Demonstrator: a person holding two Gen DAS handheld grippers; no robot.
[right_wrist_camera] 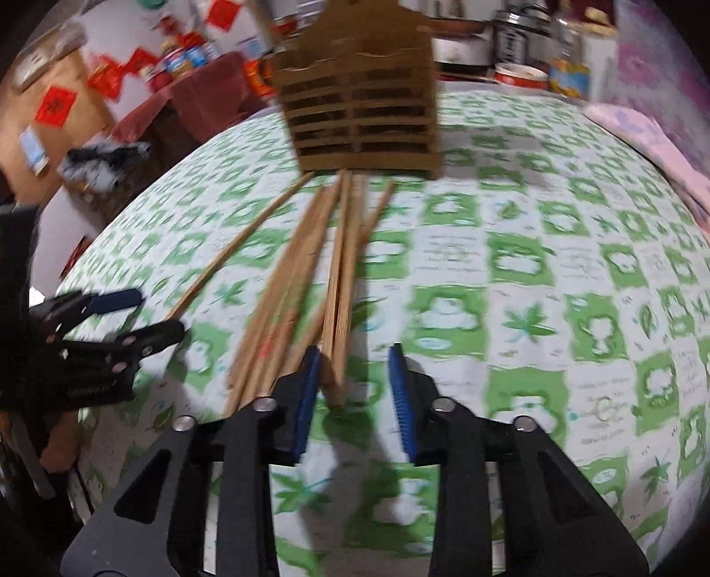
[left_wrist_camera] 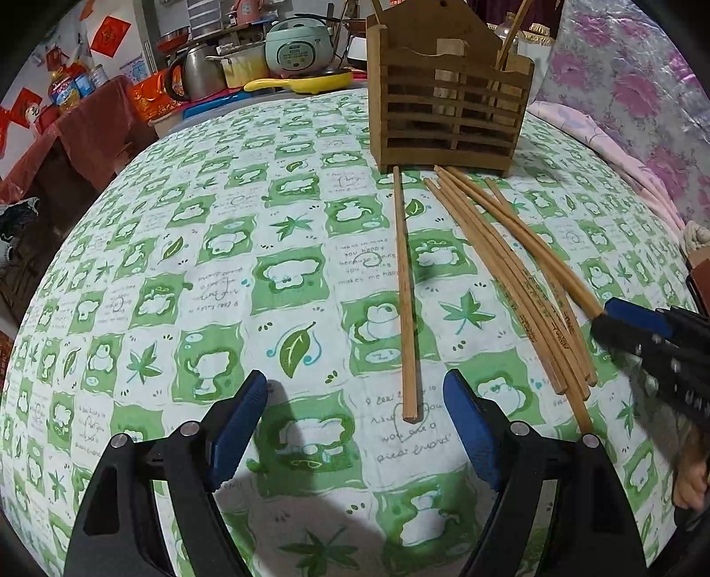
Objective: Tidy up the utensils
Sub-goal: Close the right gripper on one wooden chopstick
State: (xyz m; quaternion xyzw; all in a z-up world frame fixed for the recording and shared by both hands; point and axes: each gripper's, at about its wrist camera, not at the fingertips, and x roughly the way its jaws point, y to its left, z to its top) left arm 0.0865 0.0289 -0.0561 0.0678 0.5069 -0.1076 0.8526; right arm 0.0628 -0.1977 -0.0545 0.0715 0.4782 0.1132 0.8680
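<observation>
While the green-and-white tablecloth [left_wrist_camera: 248, 248] carries printed English phrases such as "makes me happy", the wooden holder [left_wrist_camera: 448, 93] contains upright chopsticks [left_wrist_camera: 508, 40]. Before the holder lie loose chopsticks [left_wrist_camera: 510, 275]. Right gripper [right_wrist_camera: 355, 373] and left gripper [left_wrist_camera: 355, 399] gape, released.

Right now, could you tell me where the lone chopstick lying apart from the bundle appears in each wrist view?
Left wrist view: the lone chopstick runs nearly vertically just right of centre, left of the bundle.
Right wrist view: it slants from upper centre down to the left, left of the bundle.
Shared landmark: the wooden holder, just beyond its far tip in both.
</observation>
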